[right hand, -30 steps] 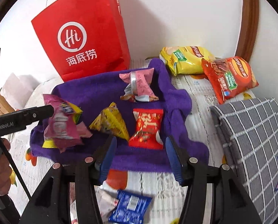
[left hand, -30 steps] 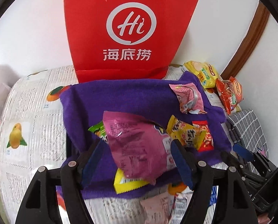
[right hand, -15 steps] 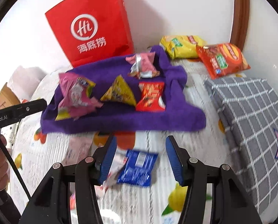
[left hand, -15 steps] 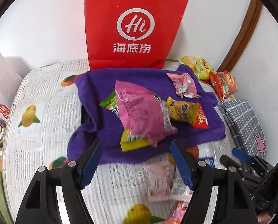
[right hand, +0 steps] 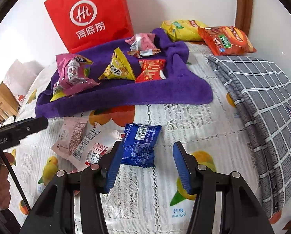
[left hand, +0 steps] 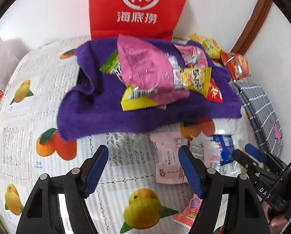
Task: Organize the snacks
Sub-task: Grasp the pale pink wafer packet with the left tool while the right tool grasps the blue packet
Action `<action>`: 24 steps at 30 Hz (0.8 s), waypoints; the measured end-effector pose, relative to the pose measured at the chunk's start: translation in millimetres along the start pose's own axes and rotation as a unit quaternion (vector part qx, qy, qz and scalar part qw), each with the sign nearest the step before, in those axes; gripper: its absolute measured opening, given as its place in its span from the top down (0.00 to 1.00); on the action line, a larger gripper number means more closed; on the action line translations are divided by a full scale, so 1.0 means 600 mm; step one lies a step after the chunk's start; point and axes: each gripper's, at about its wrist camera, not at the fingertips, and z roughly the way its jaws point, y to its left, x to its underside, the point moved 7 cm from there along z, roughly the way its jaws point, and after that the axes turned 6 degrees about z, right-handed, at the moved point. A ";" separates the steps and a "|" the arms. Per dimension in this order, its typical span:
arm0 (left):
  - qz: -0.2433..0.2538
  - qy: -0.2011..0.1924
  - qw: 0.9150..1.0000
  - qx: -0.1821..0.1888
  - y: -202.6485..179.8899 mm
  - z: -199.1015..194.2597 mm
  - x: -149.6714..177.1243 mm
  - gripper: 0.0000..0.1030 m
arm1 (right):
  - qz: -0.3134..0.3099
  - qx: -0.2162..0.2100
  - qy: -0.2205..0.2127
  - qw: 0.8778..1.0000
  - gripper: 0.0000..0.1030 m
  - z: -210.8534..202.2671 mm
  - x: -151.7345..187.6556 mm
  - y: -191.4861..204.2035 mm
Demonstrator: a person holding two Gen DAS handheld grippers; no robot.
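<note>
Both my left gripper (left hand: 143, 167) and right gripper (right hand: 146, 164) gape empty; five snack packets (right hand: 118, 67) sit on one purple towel (right hand: 125, 95).

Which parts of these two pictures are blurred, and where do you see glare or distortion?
Left wrist view: the pink packet and blue packet are smeared by motion blur; foil glints. Right wrist view: sharper, barcode on the blue packet is crisp, with glare on the foil snack. Both: fisheye bends the tablecloth and darkens the corners.

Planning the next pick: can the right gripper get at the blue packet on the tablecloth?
Probably yes. The right gripper stands open just before the blue packet, which lies flat and uncovered, only beside a pale pink wrapper.
</note>
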 end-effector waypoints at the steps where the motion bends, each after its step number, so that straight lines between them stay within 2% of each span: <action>1: 0.002 0.002 1.000 -0.001 -0.001 0.004 0.002 0.30 | -0.003 0.004 0.002 1.000 0.48 0.007 0.002 0.001; 7: 0.008 0.017 1.000 0.006 -0.008 0.028 0.013 0.30 | 0.004 -0.006 0.018 1.000 0.48 0.042 0.011 0.006; 16: 0.039 0.036 0.999 0.002 -0.045 0.063 0.019 0.30 | -0.023 0.021 -0.003 1.000 0.48 0.052 0.004 0.019; 20: 0.060 0.036 0.997 -0.028 -0.055 0.074 0.025 0.29 | -0.036 0.024 -0.009 0.999 0.48 0.052 0.003 0.017; 24: 0.089 0.033 0.994 -0.052 -0.066 0.077 0.029 0.29 | -0.050 0.032 -0.017 0.998 0.55 0.051 0.006 0.018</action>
